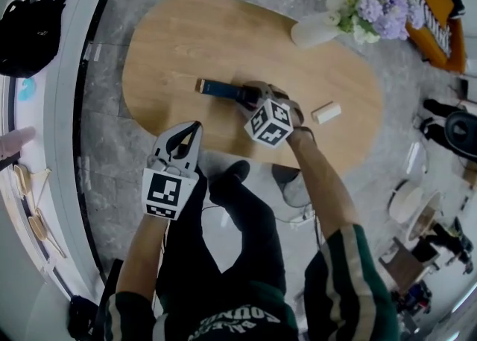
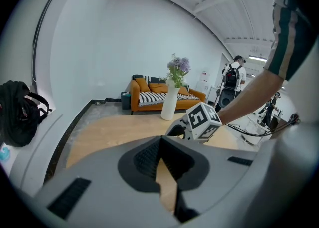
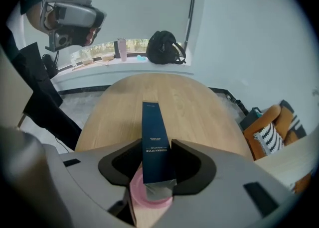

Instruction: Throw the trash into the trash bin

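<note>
A long dark blue box (image 1: 220, 88) lies flat on the oval wooden table (image 1: 186, 42). My right gripper (image 1: 251, 97) points steeply down at the box's near end. In the right gripper view the box (image 3: 152, 132) runs away between the jaws, and both pads touch its sides, so my right gripper (image 3: 157, 161) is shut on it. A pink round thing (image 3: 148, 194) shows under the box's near end. My left gripper (image 1: 195, 128) hangs at the table's front edge, left of the box, with its tips together and nothing in it (image 2: 160, 147).
A small white block (image 1: 326, 112) lies on the table right of the box. A white vase (image 1: 314, 31) with purple flowers stands at the far right end. An orange sofa (image 2: 149, 95) is beyond it. A black backpack (image 1: 33, 23) sits on the window ledge.
</note>
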### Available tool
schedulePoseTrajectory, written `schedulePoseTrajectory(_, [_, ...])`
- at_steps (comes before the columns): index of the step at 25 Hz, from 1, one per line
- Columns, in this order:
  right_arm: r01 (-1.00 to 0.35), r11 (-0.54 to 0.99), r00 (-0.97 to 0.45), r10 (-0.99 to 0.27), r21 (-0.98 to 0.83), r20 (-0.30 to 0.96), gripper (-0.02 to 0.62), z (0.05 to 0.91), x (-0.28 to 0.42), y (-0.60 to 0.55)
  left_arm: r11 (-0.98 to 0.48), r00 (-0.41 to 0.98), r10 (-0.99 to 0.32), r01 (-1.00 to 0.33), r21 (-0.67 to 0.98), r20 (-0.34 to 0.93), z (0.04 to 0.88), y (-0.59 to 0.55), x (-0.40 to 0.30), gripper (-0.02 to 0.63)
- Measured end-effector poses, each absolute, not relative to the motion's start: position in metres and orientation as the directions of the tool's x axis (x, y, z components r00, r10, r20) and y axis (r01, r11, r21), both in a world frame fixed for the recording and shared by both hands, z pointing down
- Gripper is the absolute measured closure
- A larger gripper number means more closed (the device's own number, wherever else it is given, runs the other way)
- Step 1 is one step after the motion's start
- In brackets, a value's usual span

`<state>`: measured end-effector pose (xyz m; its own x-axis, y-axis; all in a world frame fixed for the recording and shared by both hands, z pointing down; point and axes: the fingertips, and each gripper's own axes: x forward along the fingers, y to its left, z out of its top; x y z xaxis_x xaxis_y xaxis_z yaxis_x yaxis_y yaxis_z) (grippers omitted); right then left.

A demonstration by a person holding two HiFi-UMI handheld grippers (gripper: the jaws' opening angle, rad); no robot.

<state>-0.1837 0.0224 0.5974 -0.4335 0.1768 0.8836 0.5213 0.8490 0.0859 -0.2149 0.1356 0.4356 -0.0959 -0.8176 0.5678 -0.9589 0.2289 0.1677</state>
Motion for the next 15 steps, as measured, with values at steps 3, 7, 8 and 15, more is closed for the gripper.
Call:
schedulePoseTrajectory(3, [0.447,0.891,-0.479,0.161,0.082,0.863,0.420,0.574,-0.176,0.021,0.201,-0.070,-0.821,-0.964,0.172,0.567,0.423,0.130,-0.207,0.606])
schedulePoseTrajectory(7, [0.324,0.943,-0.524,0.116,0.071,0.844,0.422,0.546,-0.156,0.016,0.134,-0.013,-0.827,-0.976,0.173,0.563,0.406,0.115,-0.191,0.606])
schedulePoseTrajectory(8, [0.286,0.956,-0.535,0.099,0.069,0.839,0.422,0.538,-0.150,0.013,0.115,0.003,-0.829,-0.978,0.176,0.560,0.402,0.110,-0.187,0.606])
schedulePoseTrajectory(15, [-0.079,0.997,-0.624,-0.068,0.024,0.779,0.422,0.489,-0.086,-0.019,-0.032,0.126,-0.832,-0.983,0.181,0.540,0.382,0.068,-0.148,0.606])
